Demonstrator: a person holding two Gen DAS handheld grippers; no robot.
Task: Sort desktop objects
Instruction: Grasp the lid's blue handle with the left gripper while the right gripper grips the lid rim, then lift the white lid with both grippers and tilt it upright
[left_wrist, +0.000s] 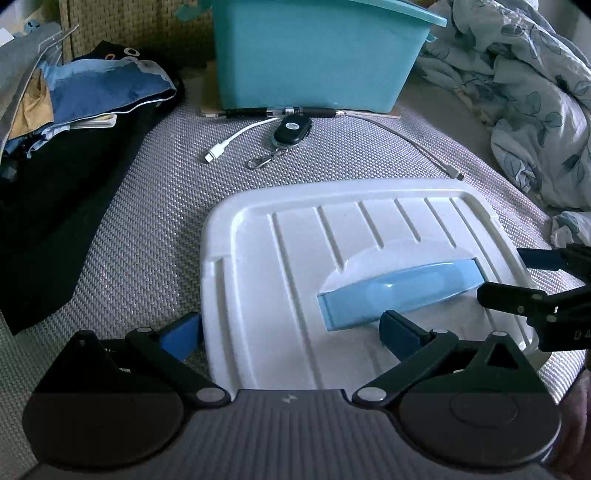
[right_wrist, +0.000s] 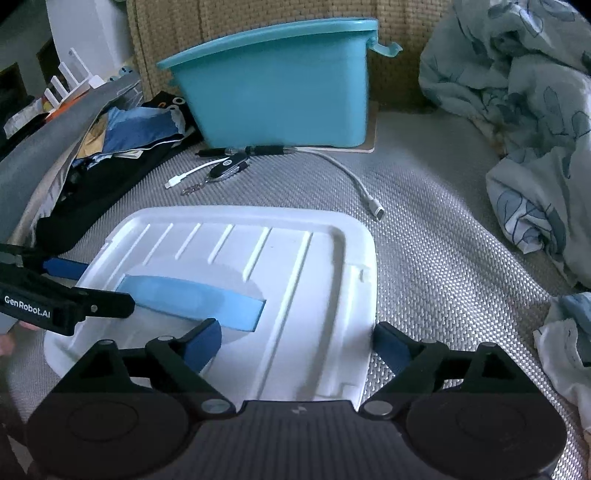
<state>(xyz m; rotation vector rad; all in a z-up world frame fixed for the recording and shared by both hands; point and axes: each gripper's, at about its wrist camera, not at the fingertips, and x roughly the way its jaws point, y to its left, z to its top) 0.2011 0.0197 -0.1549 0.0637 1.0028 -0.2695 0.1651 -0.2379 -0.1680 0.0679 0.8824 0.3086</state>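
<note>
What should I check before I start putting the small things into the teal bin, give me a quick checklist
1. White lid off the teal bin and lying flat on the mat: ok.
2. Right tongs open and free of the lid: ok; nothing gripped.
3. Left tongs open: ok, though they straddle the lid's near corner without pressing it.
4. Small items in plain view in front of the bin: ok; black key fob, white cable and pen all show.
5. Fob clear of the cable: cannot tell; they lie very close.
6. Room inside the bin: cannot tell; its inside is hidden.
</note>
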